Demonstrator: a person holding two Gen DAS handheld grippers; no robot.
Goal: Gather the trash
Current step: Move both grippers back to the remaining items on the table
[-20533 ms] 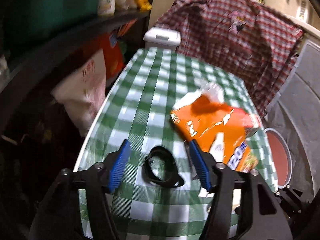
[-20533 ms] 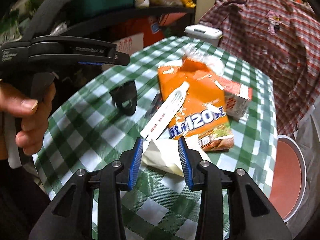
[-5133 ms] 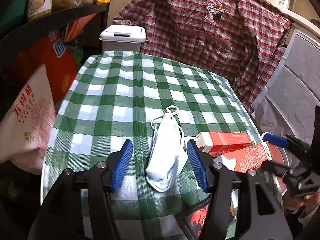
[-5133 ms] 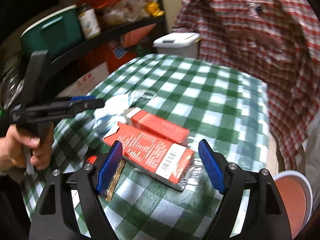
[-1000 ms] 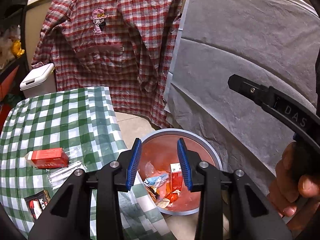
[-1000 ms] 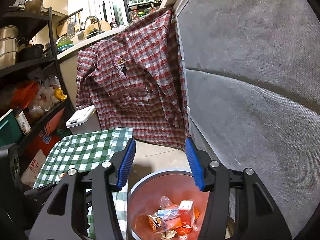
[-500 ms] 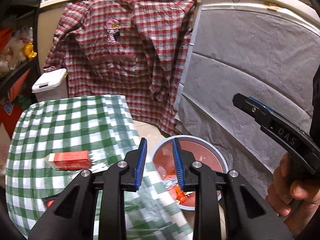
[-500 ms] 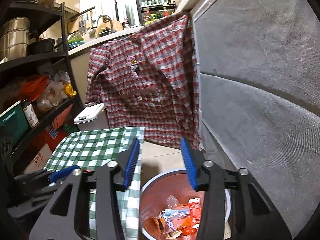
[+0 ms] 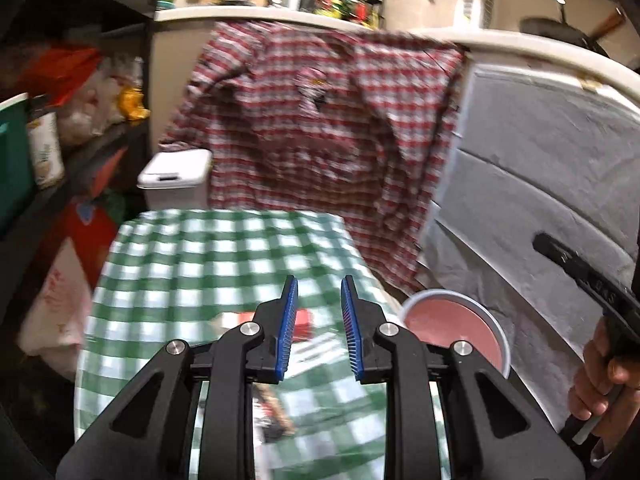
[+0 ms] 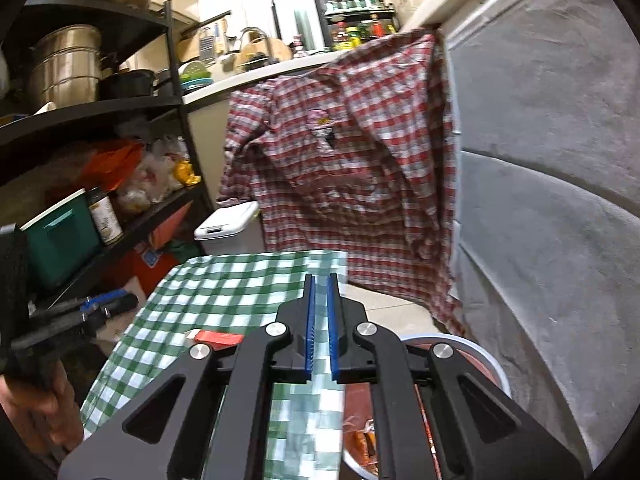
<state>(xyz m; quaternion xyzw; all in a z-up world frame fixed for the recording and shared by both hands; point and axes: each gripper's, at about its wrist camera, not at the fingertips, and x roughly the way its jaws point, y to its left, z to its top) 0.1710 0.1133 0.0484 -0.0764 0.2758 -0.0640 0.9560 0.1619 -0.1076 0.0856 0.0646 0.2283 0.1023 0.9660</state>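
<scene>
The left gripper (image 9: 318, 300) is hanging above the near edge of the green checked table (image 9: 200, 260), pointing forward across it, its blue pads (image 9: 289, 320) standing a modest gap apart with nothing between them. Beyond those pads a red carton (image 9: 304, 320) is lying on the cloth, partly hidden by the left finger; the blur is making the smaller scraps nearer the camera hard to read. To the right of the table, just beside its edge, the trash bin (image 9: 456, 330) is showing its pale rim and reddish inside.

Over in the right wrist view, the right gripper (image 10: 321, 312) is sitting over the seam between table edge and bin (image 10: 480, 354), tilted forward and level, its pads (image 10: 310, 320) drawn nearly together with only a thin slit left, and gripping nothing. Orange and red wrappers (image 10: 362, 444) are lying inside the bin below the fingers. The red carton (image 10: 218, 337) is resting on the cloth to the left of the fingers. At the far left the person's left hand (image 10: 36, 412) is wrapping the other tool's handle, and in the left view the right hand (image 9: 600, 380) is curling around its grip at the right edge.

A plaid shirt (image 9: 320, 120) is hanging behind the table, a white lidded bin (image 9: 176, 178) beside it.
</scene>
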